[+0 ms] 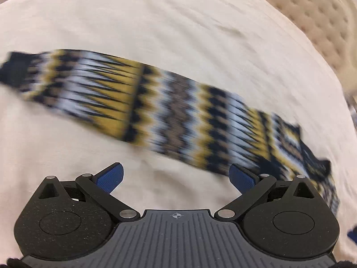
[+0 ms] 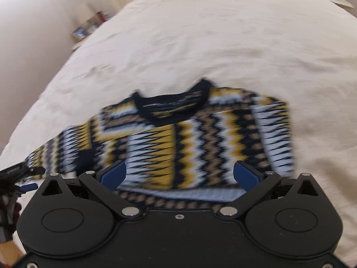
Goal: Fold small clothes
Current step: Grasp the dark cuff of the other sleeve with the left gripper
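both grippers' fingers (image 1: 177,176) (image 2: 179,175) spread empty, patterned sweater (image 2: 178,138) on bed (image 2: 200,44) beyond them

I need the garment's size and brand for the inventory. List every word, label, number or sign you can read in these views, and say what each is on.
No text can be read in either view.
Inside the sweater collar: pale streaks, perhaps a label, too blurred to read.
On the left gripper body: a small crosshair mark, a symbol only, no letters.
Items on the shelves behind the bed: too small and blurred to read.
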The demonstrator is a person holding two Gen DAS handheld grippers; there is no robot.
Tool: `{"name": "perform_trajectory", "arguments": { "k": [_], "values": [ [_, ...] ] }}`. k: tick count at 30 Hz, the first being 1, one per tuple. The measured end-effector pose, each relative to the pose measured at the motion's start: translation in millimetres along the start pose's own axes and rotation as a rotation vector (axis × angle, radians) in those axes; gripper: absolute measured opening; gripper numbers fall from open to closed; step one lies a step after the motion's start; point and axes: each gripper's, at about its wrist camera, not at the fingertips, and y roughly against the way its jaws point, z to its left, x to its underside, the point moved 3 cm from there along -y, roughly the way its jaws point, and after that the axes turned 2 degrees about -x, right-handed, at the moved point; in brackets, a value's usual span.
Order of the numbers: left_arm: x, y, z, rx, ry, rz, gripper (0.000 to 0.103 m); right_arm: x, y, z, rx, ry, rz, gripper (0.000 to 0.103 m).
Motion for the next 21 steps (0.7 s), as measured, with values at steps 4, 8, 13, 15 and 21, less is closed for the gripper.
{"name": "perform_trajectory", "arguments": {
  "k": [4,8,13,15,21],
  "values": [
    [-22.2,8.3,45.5,-0.056,0.04,-0.042,0.102,8.6,-3.1,29.5,-0.027,0.028,0.012,0.102],
    [-43.6,9.0,81.4,-0.094,0.067,-0.069,0.102,14.2,-6.4,52.6,-0.044,0.056,0.022,0.102],
    [-60.1,-1.8,115.8,-0.105,0.122,-0.081,0.102,18.6,-6.4,73.4,-0.04,0.059,0.021,0.102],
    [-65.3,-11.4,125.4,-0.1,0.154,-0.074,0.102,19.2,-7.3,80.0,-0.033,0.059,0.025,0.102],
    [-79.8,-34.5,147.5,-0.072,0.21,-0.06,0.102,19.9,-12.9,98.8,-0.01,0.058,0.039,0.102]
  ]
}}
